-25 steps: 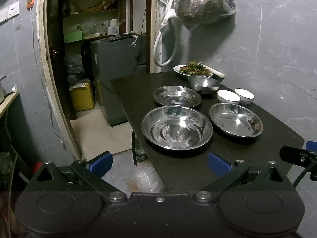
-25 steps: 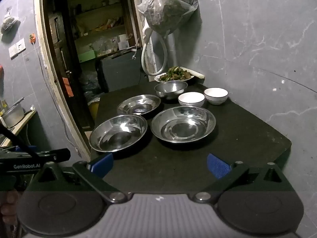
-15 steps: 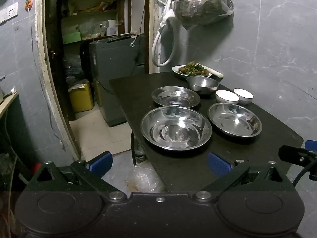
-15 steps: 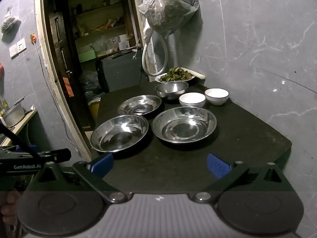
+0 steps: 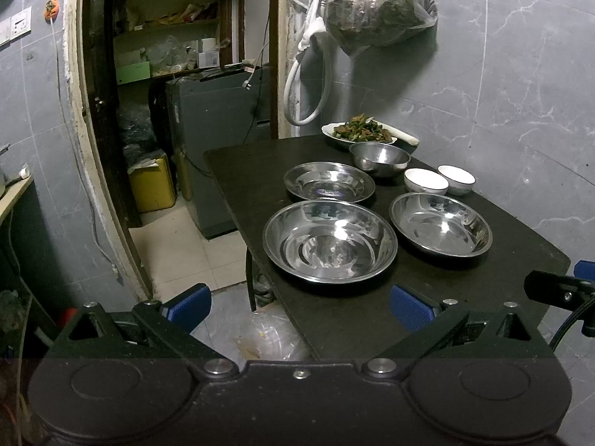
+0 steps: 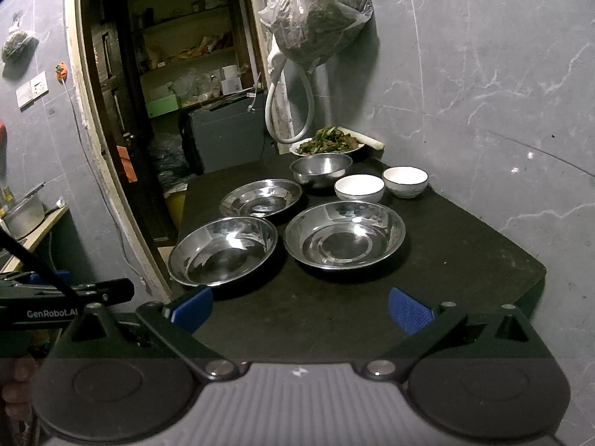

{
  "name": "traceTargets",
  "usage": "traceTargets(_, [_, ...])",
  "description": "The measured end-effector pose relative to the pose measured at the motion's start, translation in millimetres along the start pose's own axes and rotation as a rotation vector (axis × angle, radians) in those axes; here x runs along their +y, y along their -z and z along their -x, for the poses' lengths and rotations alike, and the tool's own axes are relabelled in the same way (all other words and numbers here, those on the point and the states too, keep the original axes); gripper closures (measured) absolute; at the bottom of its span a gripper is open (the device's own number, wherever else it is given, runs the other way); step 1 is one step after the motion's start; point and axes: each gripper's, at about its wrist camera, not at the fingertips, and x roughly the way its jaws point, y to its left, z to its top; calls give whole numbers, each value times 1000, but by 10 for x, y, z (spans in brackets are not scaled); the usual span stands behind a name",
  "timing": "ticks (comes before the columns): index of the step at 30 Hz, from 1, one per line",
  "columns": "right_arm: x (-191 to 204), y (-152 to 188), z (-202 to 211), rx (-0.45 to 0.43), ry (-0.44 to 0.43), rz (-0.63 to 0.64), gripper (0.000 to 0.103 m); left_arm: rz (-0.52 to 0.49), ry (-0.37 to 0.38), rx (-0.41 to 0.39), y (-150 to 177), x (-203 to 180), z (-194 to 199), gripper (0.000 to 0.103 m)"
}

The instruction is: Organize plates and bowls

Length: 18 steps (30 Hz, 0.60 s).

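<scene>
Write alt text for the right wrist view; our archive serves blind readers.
Open right gripper hovers before a black table holding three steel plates, a steel bowl, two white bowls and a dish of greens.

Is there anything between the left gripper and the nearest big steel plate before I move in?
Nothing visible. The left gripper is open and empty, short of the table's near edge, and only bare black table lies between it and the nearest steel plate. The other dishes sit beside or beyond that plate.
</scene>
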Motion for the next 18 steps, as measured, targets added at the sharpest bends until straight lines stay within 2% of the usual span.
traceTargets(18, [7, 0, 12, -2, 0, 0, 0, -4, -1, 3, 10, -59, -4, 1])
